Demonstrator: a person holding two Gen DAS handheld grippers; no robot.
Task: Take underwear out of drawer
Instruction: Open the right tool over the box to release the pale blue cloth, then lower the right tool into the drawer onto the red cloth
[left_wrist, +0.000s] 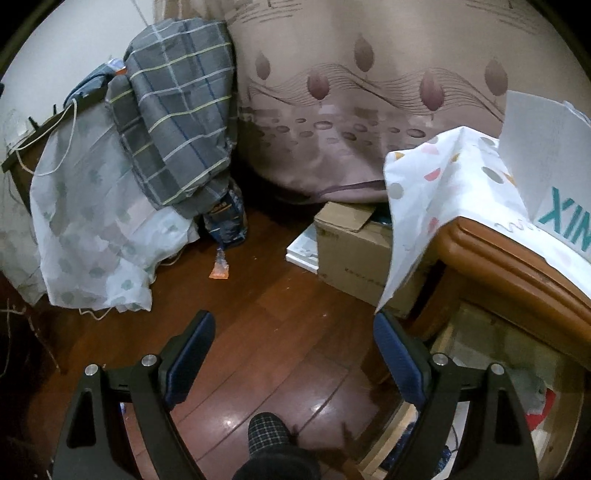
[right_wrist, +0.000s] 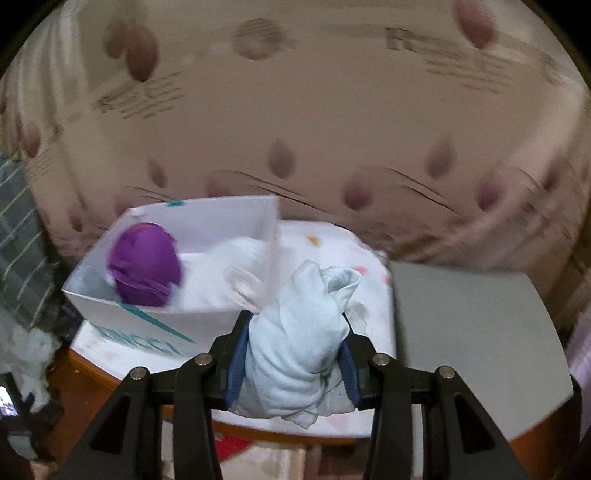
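The right gripper (right_wrist: 293, 356) clamps a pale underwear (right_wrist: 295, 347) bundle (loosely rolled). The left gripper (left_wrist: 293, 363) gapes empty. A loose tail could snag the white box (right_wrist: 207, 321).

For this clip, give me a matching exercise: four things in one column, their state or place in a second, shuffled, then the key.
Things:
1. Left tongs
2. Right tongs
3. Purple garment
4. Cardboard box

States or places:
A. inside the white box
B. on the wood floor by the curtain
C. open, nothing between them
D. shut on a pale blue garment

Pairs: 1-C, 2-D, 3-A, 4-B
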